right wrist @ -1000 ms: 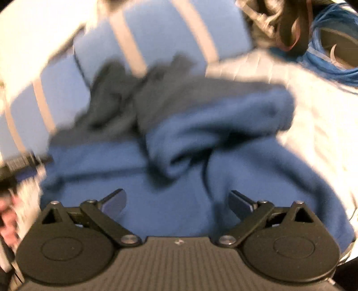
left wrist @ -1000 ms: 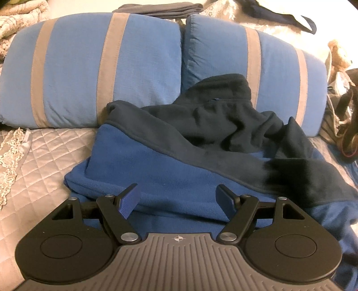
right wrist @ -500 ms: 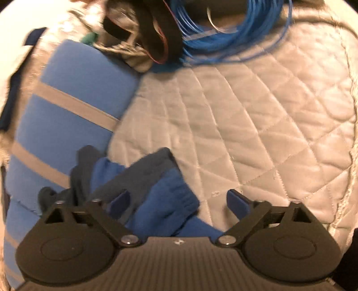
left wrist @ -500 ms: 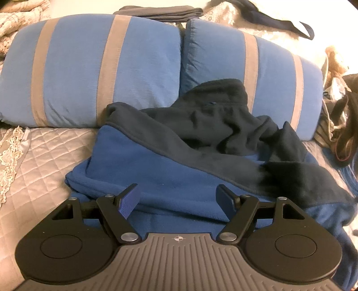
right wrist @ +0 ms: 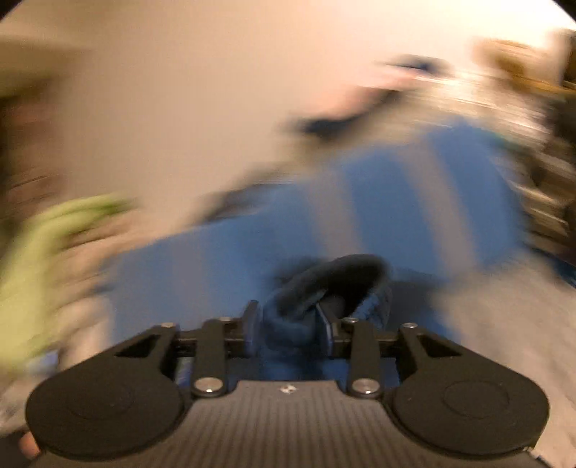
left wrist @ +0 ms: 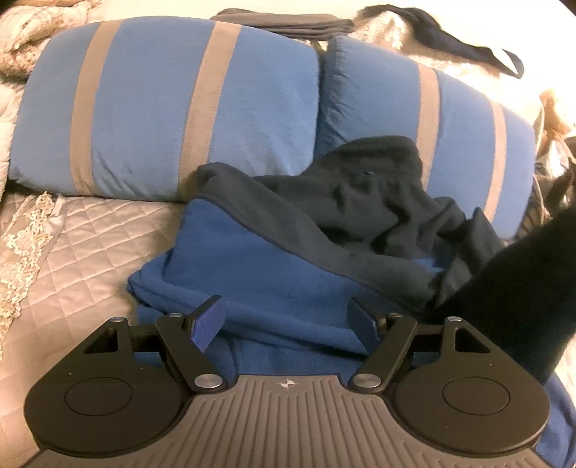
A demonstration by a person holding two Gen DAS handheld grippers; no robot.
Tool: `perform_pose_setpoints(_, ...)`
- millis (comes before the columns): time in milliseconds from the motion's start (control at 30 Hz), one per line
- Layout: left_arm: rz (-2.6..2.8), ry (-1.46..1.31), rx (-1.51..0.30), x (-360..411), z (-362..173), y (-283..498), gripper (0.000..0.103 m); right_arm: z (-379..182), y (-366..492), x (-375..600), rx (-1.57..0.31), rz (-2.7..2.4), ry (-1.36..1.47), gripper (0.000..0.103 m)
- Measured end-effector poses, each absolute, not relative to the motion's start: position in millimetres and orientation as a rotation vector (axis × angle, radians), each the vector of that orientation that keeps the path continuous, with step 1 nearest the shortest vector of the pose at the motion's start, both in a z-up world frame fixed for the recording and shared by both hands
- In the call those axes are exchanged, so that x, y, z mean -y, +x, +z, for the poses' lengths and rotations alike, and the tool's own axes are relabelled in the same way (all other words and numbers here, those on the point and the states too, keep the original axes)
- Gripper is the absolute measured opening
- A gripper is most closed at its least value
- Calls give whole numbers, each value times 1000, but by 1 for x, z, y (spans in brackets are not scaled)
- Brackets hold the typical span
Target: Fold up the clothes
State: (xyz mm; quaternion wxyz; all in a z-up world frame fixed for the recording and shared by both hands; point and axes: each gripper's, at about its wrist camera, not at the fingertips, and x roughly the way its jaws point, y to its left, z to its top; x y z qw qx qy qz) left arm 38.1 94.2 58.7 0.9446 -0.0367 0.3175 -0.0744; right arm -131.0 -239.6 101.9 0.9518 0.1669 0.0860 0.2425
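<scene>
Blue-and-navy fleece on the bed, one claw gripping a bunch of it.

The rumpled fleece garment (left wrist: 288,266), royal blue with a dark navy upper part, lies on the grey quilted bedspread (left wrist: 97,234), its navy collar end leaning against the two blue pillows with grey-tan stripes (left wrist: 172,108). The left gripper (left wrist: 284,324) hangs just over the garment's near blue edge, jaws standing wide with fleece below them but nothing pinched. In the right wrist view, the right gripper (right wrist: 288,333) has its jaws drawn in close on a bunched fold of the same blue-and-navy fleece, pads pressing it from both sides; everything behind is smeared by motion, though the pillows show beyond. Behind the pillows lies a flat stack of folded dark cloth (left wrist: 284,23).
</scene>
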Motion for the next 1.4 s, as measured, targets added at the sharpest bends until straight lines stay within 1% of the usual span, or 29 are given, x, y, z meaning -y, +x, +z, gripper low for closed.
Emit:
perform_pose_setpoints(33,-142,-82,-640,-97,60,38,74,110,-138,231,-136,571,311,91)
perform_pose_setpoints(100,-115,-95,-631,-104,61,39,74,119,-144,223,-100,635,273,92)
perform_pose_setpoints(200,-71,-118,-623,-114,62,40,74,121,-134,216,-121,621,238,97)
perform_pose_setpoints(333,-13,-165,-618,-129,64,37,74,106,-100,209,-229,602,233,97)
perform_pose_setpoints(433,27,-201,-615,-138,68,32,74,91,-75,192,-329,622,142,97)
perform_pose_setpoints(600,-35,-263,-645,-139,71,21,74,57,-56,151,-473,749,-186,97)
perform_pose_setpoints(667,-63,-274,-657,-136,70,19,74,42,-65,139,-492,826,-317,96)
perform_pose_setpoints(767,-92,-247,-671,-127,66,22,74,25,-87,125,-472,938,-480,95)
perform_pose_setpoints(800,-106,-246,-677,-124,65,23,74,20,-93,120,-455,962,-528,94)
perform_pose_setpoints(867,-135,-246,-683,-120,62,23,74,12,-104,112,-433,989,-611,84)
perform_pose_setpoints(900,-150,-247,-683,-117,61,22,74,8,-107,109,-431,998,-635,82)
perform_pose_setpoints(933,-167,-240,-682,-114,61,21,74,5,-110,106,-432,1008,-656,76)
perform_pose_setpoints(1000,-194,-222,-678,-109,60,19,74,0,-114,100,-437,1019,-690,72)
perform_pose_setpoints(1067,-217,-208,-671,-105,59,17,74,-3,-115,96,-448,1019,-711,63)
perform_pose_setpoints(1133,-231,-204,-667,-103,58,16,74,-7,-114,94,-458,1018,-730,62)
perform_pose_setpoints(1167,-236,-208,-667,-103,58,16,74,-9,-114,93,-464,1017,-739,58)
perform_pose_setpoints(1233,-243,-218,-667,-104,57,16,74,-16,-112,88,-478,1017,-751,55)
perform_pose_setpoints(1400,-256,-246,-682,-105,58,18,74,-26,-111,88,-508,997,-769,53)
